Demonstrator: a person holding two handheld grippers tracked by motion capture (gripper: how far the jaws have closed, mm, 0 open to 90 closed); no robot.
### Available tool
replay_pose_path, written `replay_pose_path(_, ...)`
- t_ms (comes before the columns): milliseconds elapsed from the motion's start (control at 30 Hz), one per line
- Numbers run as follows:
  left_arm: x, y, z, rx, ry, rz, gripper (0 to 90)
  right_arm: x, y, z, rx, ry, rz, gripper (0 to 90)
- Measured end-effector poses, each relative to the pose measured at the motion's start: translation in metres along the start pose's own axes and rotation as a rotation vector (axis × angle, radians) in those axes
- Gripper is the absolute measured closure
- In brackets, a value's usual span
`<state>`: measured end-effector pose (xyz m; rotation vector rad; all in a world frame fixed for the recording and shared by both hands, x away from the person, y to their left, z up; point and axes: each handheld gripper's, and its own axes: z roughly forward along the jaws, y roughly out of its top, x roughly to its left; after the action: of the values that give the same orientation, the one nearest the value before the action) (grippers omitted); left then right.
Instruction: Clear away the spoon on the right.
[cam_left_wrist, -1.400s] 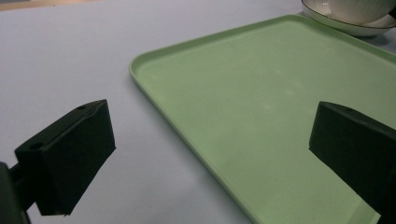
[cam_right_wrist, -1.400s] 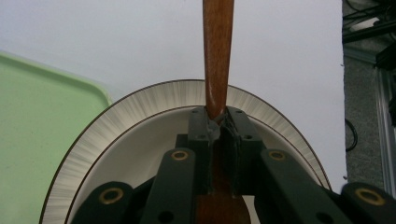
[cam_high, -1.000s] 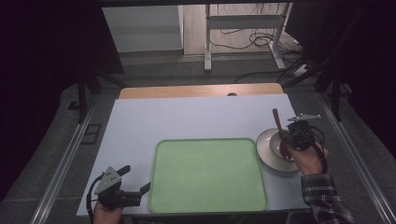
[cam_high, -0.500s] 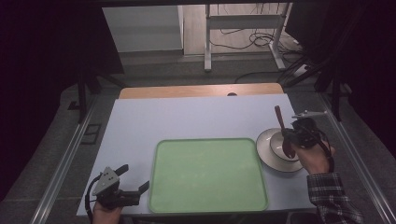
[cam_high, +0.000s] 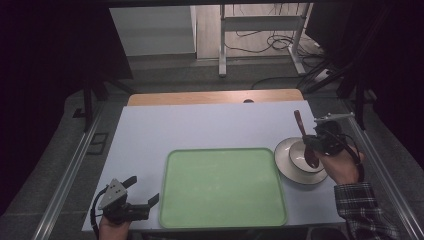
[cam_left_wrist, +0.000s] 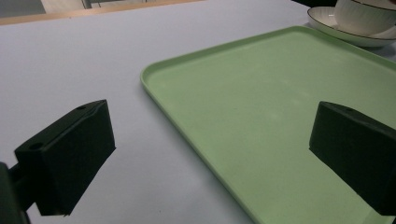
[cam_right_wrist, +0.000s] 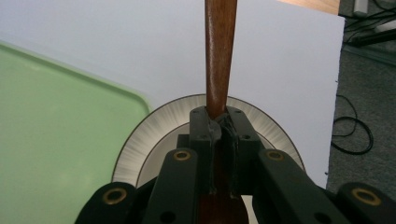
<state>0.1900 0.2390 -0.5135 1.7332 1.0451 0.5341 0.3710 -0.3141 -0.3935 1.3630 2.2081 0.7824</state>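
A brown wooden spoon stands tilted over a white bowl on a white plate at the table's right. My right gripper is shut on the spoon's handle just above the bowl. In the right gripper view the right gripper clamps the spoon between its jaws, with the plate beneath. My left gripper rests open at the front left, beside the green tray. In the left gripper view the left gripper holds nothing, with the tray ahead.
The tray lies bare at the middle front of the pale table. A wooden strip runs along the table's far edge. Metal rails flank both sides. The bowl and plate show beyond the tray's far corner.
My right gripper has risen a little and shifted slightly right with the spoon still in it. The left gripper has stayed put.
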Motion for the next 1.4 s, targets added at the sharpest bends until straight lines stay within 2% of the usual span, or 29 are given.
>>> replay_pose_path(367,0.001,0.000,0.000,-0.005,0.002,-0.007,0.0,0.009,0.010,-0.018,0.046,0.032,-0.020,82.9)
replay_pose_path(733,0.001,0.000,0.000,-0.006,-0.002,-0.011,0.0,0.028,0.015,-0.030,0.100,0.088,-0.036,82.9)
replay_pose_path(1000,0.001,0.000,-0.001,-0.007,-0.002,-0.010,0.0,0.040,0.012,-0.030,0.141,0.130,-0.038,82.9)
replay_pose_path(1400,0.001,0.000,-0.001,-0.008,-0.002,-0.006,0.0,0.068,0.008,-0.023,0.207,0.181,-0.061,83.0)
